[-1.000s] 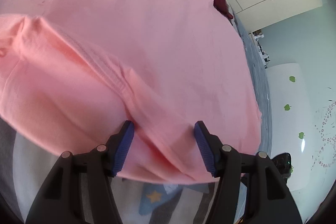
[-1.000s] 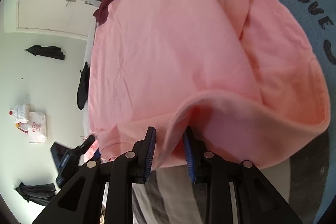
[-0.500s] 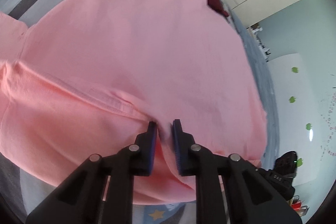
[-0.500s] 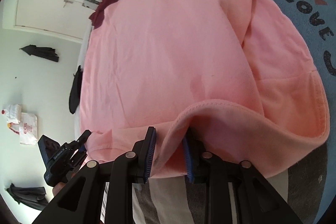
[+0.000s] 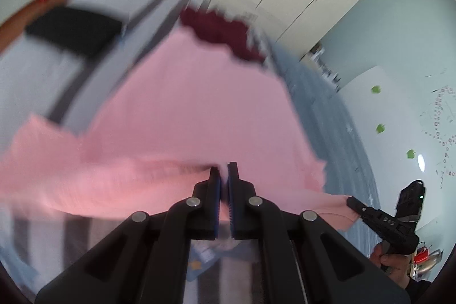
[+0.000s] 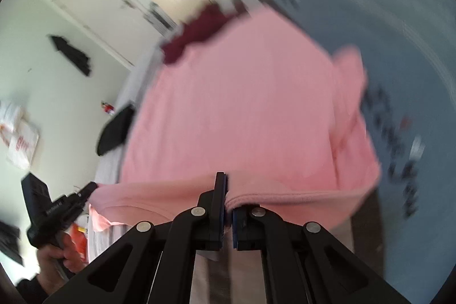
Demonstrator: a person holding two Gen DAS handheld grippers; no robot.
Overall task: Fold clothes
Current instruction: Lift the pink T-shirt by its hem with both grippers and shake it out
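Left gripper [image 5: 224,170] jaws clamped on the near hem of the pink cotton shirt [image 5: 193,116], centre-bottom of the left wrist frame. Right gripper [image 6: 228,190] jaws pinched on the same hem edge, centre-bottom of its frame. Shirt fills mid-frame in both views, spread over the grey-striped and blue bedspread [image 6: 399,53]. Dark maroon garment [image 5: 222,33] touches its far edge. Both views motion-blurred.

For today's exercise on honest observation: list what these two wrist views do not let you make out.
- Dark lettering on the blue bedding, right wrist view: motion blur.
- Pink shirt edge inside the left gripper, left wrist view: hidden by its fingers.
- Maroon garment, left wrist view: blurred, type unclear.
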